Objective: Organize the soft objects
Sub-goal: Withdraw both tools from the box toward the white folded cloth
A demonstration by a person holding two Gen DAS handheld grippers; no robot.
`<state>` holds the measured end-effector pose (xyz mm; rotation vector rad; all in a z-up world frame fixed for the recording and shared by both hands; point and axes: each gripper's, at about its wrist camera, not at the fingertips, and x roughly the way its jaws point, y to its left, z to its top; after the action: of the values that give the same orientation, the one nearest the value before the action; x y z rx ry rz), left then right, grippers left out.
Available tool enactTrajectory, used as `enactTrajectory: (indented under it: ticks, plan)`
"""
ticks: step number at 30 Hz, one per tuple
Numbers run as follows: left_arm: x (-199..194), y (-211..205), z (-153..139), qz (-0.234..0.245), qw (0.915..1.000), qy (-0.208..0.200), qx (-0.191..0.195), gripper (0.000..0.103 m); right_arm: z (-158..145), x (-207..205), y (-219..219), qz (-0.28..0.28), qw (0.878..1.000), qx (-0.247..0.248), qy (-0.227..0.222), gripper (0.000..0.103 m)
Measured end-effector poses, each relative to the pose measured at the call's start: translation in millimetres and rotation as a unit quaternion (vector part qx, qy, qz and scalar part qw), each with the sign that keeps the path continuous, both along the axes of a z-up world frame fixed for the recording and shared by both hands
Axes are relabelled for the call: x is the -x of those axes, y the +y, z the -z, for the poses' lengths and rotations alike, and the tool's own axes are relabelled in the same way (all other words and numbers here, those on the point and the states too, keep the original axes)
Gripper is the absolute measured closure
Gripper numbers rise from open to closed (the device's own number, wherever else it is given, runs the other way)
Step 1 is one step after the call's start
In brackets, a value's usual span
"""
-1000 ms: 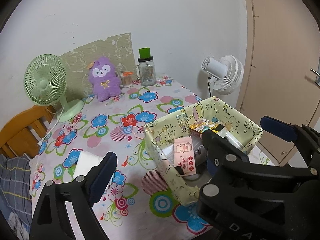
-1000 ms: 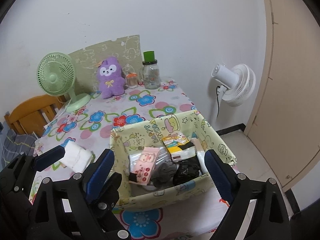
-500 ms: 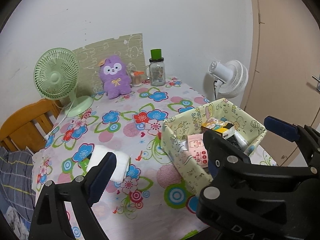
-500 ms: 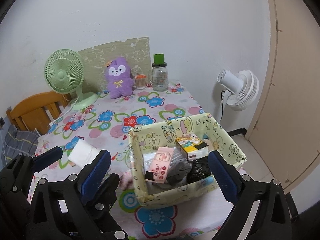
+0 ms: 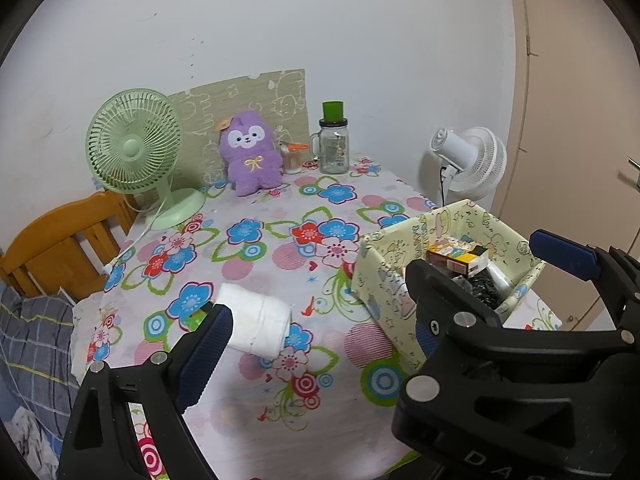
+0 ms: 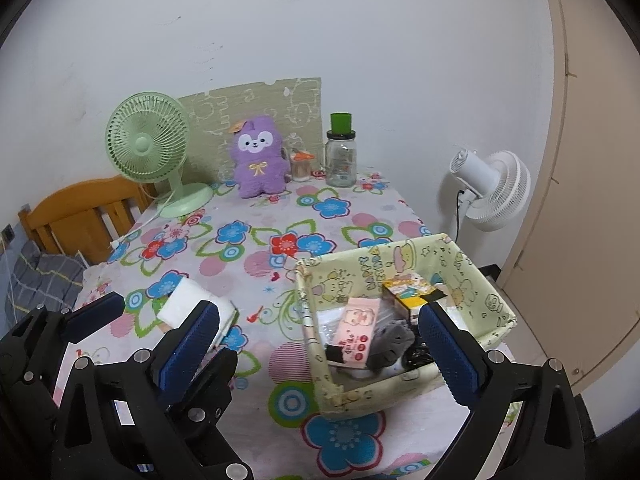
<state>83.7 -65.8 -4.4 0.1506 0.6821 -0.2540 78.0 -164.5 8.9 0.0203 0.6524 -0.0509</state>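
A purple plush toy (image 5: pixel 250 158) sits upright at the back of the floral table, also in the right wrist view (image 6: pixel 260 160). A folded white cloth (image 5: pixel 258 324) lies on the table near the front left, also in the right wrist view (image 6: pixel 192 304). A pale green fabric basket (image 5: pixel 376 264) (image 6: pixel 472 276) at the front right holds packets, a box and dark items. My left gripper (image 5: pixel 316 344) is open and empty above the front of the table, its left finger beside the cloth. My right gripper (image 6: pixel 320 344) is open and empty above the basket's left side.
A green desk fan (image 5: pixel 134 148) stands back left. A glass jar with a green lid (image 5: pixel 334 144) and a small container (image 5: pixel 294 158) stand back centre. A white fan (image 5: pixel 468 164) and door lie off the table's right. A wooden chair (image 5: pixel 60 240) is left.
Both grippers have pulled back and up from the table, so more of the tabletop shows. The basket and white cloth look farther away. Both grippers stay open.
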Motion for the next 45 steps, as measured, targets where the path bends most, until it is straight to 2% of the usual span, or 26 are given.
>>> enactTrajectory:
  ticks: [24,37,45]
  plan:
    - [-20,60,11,-0.035,0.9993,0.012,-0.005,0.009,12,-24,60,-0.043,0.999,-0.003,0.012,0.002]
    - [-34,87,27,-0.051,0.9983,0.025,-0.008,0.009,29,-44,91,-0.075,0.997,0.006,0.025,0.002]
    - [-47,104,44,-0.063,0.9969,0.045,-0.010,0.009,46,-60,106,-0.098,0.994,0.008,0.047,0.002]
